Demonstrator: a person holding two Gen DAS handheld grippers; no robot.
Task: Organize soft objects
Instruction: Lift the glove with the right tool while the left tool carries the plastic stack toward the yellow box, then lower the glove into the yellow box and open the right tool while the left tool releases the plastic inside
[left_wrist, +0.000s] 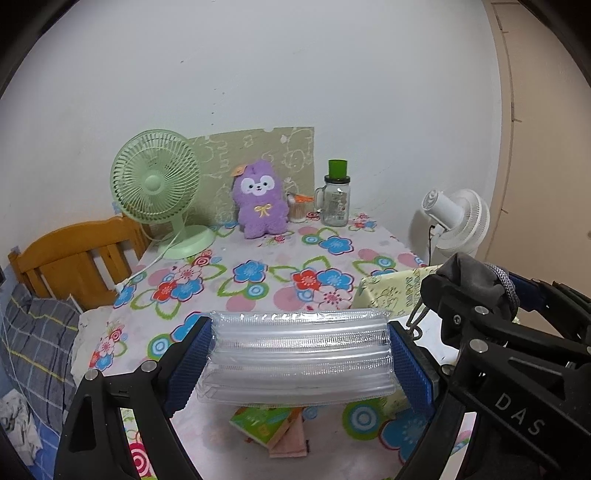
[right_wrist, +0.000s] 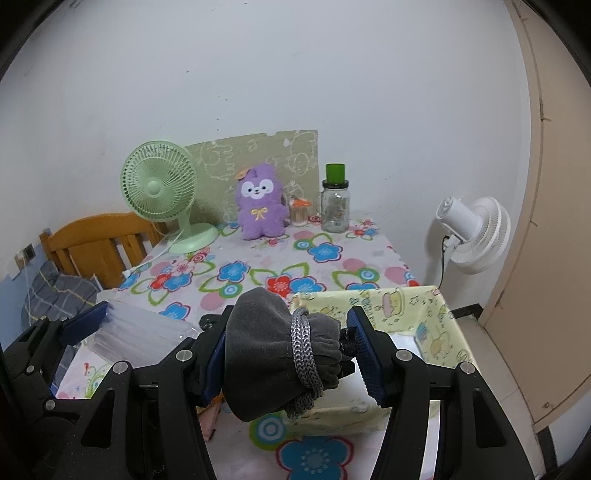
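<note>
A clear air-cushion pack sits clamped between the blue pads of the left gripper, held above the flowered tablecloth. Just right of it, the right gripper has its jaws pressed on a grey drawstring pouch with a braided cord wound round its neck, at the yellow fabric box. Beyond the box, against the wall, stand a purple plush toy, a green fan and a glass jar.

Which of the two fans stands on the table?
The green desk fan, at the table's back left beside the purple plush toy. The white fan stands off the table's right edge.
</note>
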